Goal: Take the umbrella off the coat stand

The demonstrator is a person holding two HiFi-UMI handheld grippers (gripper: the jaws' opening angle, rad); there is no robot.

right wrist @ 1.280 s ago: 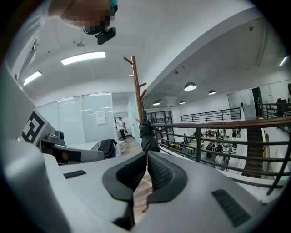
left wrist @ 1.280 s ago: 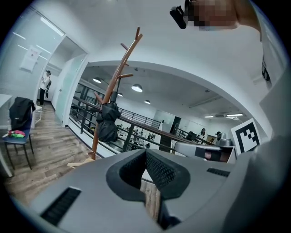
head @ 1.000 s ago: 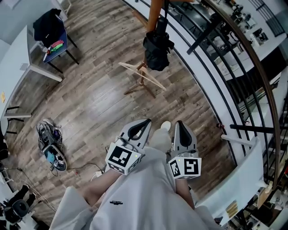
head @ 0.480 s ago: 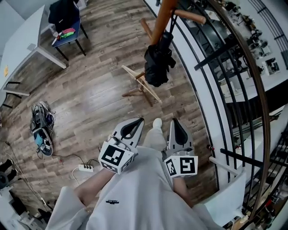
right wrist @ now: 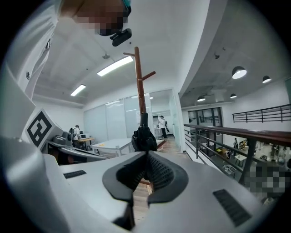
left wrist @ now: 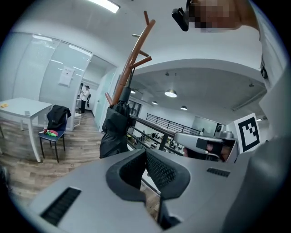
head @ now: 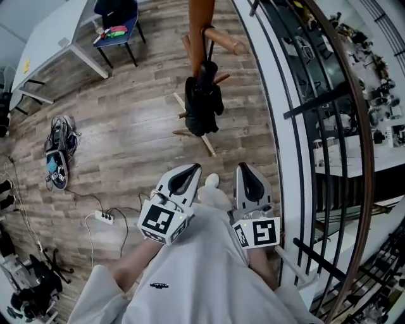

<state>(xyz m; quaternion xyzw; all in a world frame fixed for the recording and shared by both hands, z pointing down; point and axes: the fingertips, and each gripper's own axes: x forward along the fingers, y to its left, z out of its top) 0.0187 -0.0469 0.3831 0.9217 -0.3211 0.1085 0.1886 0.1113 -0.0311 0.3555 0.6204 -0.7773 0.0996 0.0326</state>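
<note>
A folded black umbrella (head: pixel 202 104) hangs on the brown wooden coat stand (head: pixel 201 19) at the top middle of the head view. Both grippers are held in front of my body, well short of the stand. My left gripper (head: pixel 192 169) is shut with nothing in it. My right gripper (head: pixel 244 167) is shut and empty too. In the left gripper view the umbrella (left wrist: pixel 114 129) hangs left of the closed jaws of the left gripper (left wrist: pixel 145 154), under the stand's pole (left wrist: pixel 129 63). In the right gripper view the umbrella (right wrist: pixel 144 136) and the pole (right wrist: pixel 139 77) are straight ahead above the right gripper (right wrist: pixel 146 157).
A curved black railing with a wooden handrail (head: pixel 329 95) runs down the right side. A white table (head: pixel 54 44) and a chair with a dark garment (head: pixel 117 16) stand at the upper left. A power strip (head: pixel 104 217) and a heap of cables (head: pixel 57 155) lie on the wood floor.
The coat stand and umbrella have come closer and more in line with the grippers as I walk towards them. Both grippers stay shut and side by side.
</note>
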